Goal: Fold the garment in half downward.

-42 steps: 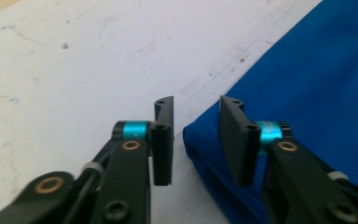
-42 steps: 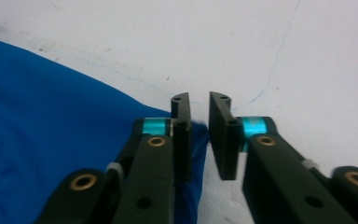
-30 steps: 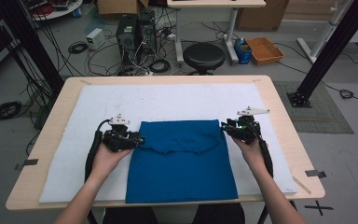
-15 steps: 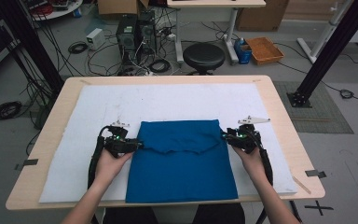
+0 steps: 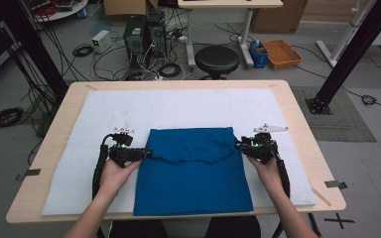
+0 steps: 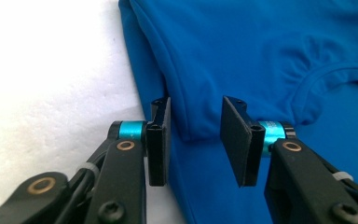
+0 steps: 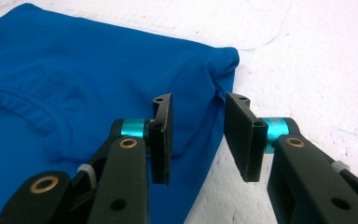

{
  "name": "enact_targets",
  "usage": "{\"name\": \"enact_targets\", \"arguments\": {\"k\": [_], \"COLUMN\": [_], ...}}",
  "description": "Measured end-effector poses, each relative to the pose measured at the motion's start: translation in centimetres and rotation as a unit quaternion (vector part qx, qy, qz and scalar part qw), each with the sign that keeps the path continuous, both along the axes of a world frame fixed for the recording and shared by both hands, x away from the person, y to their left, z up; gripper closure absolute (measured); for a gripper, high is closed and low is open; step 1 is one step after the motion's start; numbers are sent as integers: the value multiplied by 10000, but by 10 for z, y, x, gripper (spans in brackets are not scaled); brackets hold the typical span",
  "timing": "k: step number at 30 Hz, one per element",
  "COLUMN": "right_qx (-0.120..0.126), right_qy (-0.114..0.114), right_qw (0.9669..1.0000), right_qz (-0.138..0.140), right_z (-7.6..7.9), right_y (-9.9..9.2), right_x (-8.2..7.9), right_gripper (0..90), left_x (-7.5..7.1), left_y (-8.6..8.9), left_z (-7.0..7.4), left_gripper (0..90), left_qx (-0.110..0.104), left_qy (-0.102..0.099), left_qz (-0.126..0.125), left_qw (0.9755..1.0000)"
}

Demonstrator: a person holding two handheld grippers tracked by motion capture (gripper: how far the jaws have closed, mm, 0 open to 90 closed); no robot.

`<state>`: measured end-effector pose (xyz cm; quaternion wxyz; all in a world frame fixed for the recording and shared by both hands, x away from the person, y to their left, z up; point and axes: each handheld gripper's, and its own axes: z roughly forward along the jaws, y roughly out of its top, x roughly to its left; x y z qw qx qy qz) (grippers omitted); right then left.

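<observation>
The folded blue shirt (image 5: 193,171) lies on the white mat (image 5: 79,124), near the person. The left gripper (image 5: 144,154) has just opened a little; its jaws straddle the shirt's left edge without pressing. The right gripper (image 5: 242,146) stands half open around the right edge.

**Gripper hardware, bare forearms**

Left gripper (image 5: 146,154) and right gripper (image 5: 239,146) are showing black bodies with black flat-padded jaws, cyan collars behind the pads, brass-coloured pivot rings and black screws. Black cables are trailing along the forearms. A grey three-cornered plate (image 5: 271,128) is topping the right one; the left possibly has one too. No sleeves showing.
</observation>
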<state>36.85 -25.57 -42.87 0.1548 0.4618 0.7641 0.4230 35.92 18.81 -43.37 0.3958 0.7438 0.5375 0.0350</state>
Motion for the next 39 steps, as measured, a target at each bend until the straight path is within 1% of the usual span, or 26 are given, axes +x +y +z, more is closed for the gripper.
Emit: {"name": "enact_targets", "arguments": {"k": [5, 6, 7, 10, 11, 14, 16, 19, 21, 23, 25, 27, 29, 31, 33, 34, 36, 37, 39], "right_qx": [7, 15, 9, 16, 30, 29, 59, 201, 304, 332, 261, 161, 95, -79, -165, -176, -171, -167, -137], "right_qy": [10, 13, -6, -11, 16, 32, 83, 301, 477, 582, 592, 602, 647, 581, 443, 420, 361, 323, 297], "right_qw": [10000, 10000, 10000, 10000, 10000, 10000, 9999, 9993, 9984, 9977, 9979, 9979, 9977, 9982, 9989, 9990, 9992, 9993, 9994], "right_qz": [-3, -7, -11, -2, -13, 23, 41, 9, -15, -63, -94, -149, -154, -97, -11, 2, 47, 67, 80], "right_z": [-1, -1, -1, -1, -1, -2, -3, -6, -9, -10, -11, -13, -16, -19, -18, -18, -17, -16, -13], "right_y": [1, 1, 0, 0, 0, 2, 3, 4, 6, 8, 10, 13, 16, 21, 24, 25, 25, 25, 24], "right_x": [0, 0, 0, 0, 0, -1, -1, -2, -3, -5, -5, -4, -1, 0, 0, -1, -2, -2, -4], "right_gripper": [633, 633, 633, 633, 633, 641, 660, 670, 670, 670, 670, 670, 682, 744, 815, 847, 865, 867, 867], "left_x": [-2, -2, -2, 0, 1, 1, 1, 0, -1, -3, -3, -2, -1, -1, -2, -2, -3, -3, -4], "left_y": [-6, -7, -7, -6, -5, -6, -7, -7, -6, -5, -5, -6, -8, -11, -13, -13, -14, -14, -15], "left_z": [1, 1, 1, -2, -2, -2, -2, -2, -2, -1, -1, -2, -3, -4, -3, -3, -3, -2, 0], "left_gripper": [633, 633, 633, 633, 633, 632, 634, 645, 648, 647, 647, 648, 661, 686, 729, 761, 828, 842, 850], "left_qx": [-21, -54, 6, -6, 25, 7, 68, 72, 112, 143, 196, 186, 236, 324, 428, 494, 515, 571, 568], "left_qy": [5, 18, 44, 93, 87, 73, 57, 42, -13, -63, -74, -97, -105, -146, -206, -239, -328, -360, -422], "left_qz": [-90, -75, -90, -8, 1, 34, -2, 33, 80, 76, 66, 86, 34, 9, 9, 7, 37, 10, 0], "left_qw": [10000, 10000, 9999, 10000, 10000, 10000, 10000, 10000, 9999, 9998, 9998, 9997, 9997, 9994, 9989, 9985, 9981, 9977, 9975]}}
